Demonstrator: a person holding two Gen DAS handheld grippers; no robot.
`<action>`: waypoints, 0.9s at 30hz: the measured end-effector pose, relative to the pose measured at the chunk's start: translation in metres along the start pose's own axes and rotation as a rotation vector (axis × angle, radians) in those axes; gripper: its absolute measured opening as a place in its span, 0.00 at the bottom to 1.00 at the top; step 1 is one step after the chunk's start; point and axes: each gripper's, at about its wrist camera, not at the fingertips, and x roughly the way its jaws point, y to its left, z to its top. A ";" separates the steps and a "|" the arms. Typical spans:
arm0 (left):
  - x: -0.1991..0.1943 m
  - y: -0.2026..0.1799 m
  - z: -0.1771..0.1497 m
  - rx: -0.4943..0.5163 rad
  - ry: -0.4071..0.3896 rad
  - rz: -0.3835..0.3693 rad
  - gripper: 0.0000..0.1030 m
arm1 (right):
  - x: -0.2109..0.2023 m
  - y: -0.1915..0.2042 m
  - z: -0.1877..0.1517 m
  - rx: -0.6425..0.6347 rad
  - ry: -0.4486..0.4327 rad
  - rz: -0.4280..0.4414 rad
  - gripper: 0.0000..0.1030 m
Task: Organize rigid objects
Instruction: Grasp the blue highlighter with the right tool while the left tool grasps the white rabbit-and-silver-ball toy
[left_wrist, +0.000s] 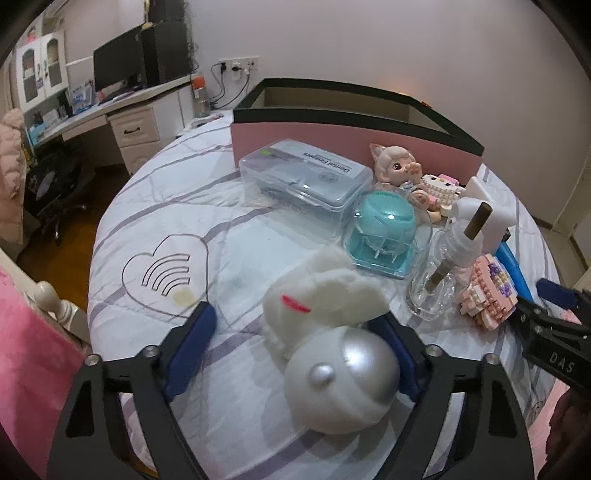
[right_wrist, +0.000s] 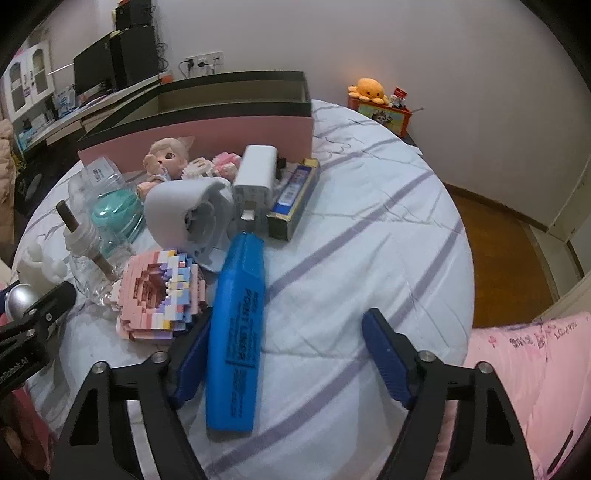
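light: dim, soft indoor; glare: silver ball; edges: fisheye bend, dark corners; focus: slightly soft

1. A white figurine with a silver dome base was laid on its side on the striped bedspread.
2. A blue plastic highlighter marker was laid flat, pointing toward a pink building-block model just beside it.
3. A clear lidded plastic case was set against a pink storage box with a black rim.
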 end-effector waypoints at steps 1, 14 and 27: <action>-0.001 -0.001 0.001 0.007 -0.003 -0.011 0.67 | 0.000 0.001 0.000 -0.005 -0.004 0.005 0.65; -0.012 0.007 0.008 0.015 -0.018 -0.089 0.56 | -0.012 -0.016 0.002 0.100 -0.018 0.145 0.17; -0.034 0.015 0.037 0.011 -0.087 -0.094 0.56 | -0.047 -0.011 0.030 0.100 -0.092 0.219 0.15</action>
